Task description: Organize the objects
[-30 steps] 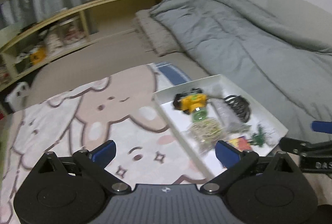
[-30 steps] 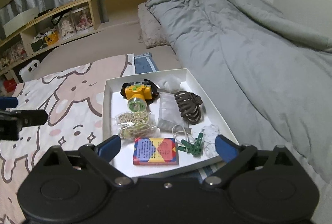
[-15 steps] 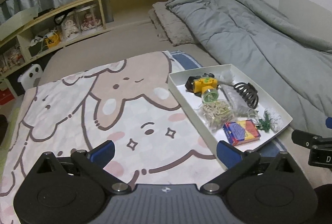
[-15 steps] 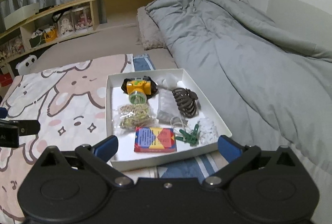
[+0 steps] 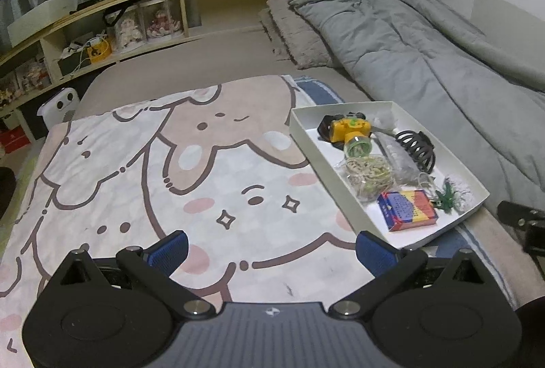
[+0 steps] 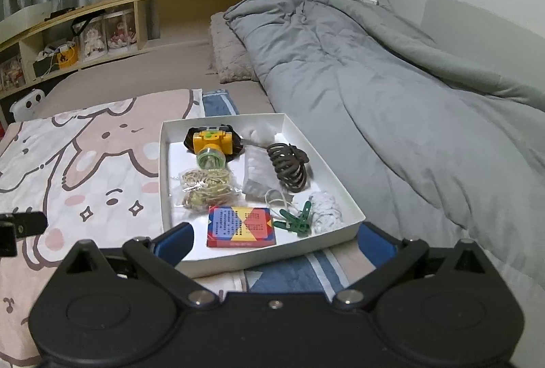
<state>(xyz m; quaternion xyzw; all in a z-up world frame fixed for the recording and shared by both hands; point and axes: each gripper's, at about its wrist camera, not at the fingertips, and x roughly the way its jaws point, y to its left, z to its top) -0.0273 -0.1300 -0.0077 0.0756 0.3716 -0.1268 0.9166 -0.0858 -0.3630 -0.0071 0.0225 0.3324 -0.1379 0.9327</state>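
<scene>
A white tray lies on the bed and also shows in the left wrist view. In it are a yellow headlamp, a bag of rubber bands, a brown hair claw, a colourful card box, green clips and a clear bag. My right gripper is open and empty, just in front of the tray's near edge. My left gripper is open and empty over the cartoon blanket, left of the tray.
A grey duvet covers the bed to the right of the tray. A fuzzy pillow lies behind it. A wooden shelf with boxes and dolls runs along the back. A blue striped cloth lies under the tray's near edge.
Both grippers have pulled back and up from the tray, so it looks smaller and farther. Both stay open and empty. The tray's contents have not moved.
</scene>
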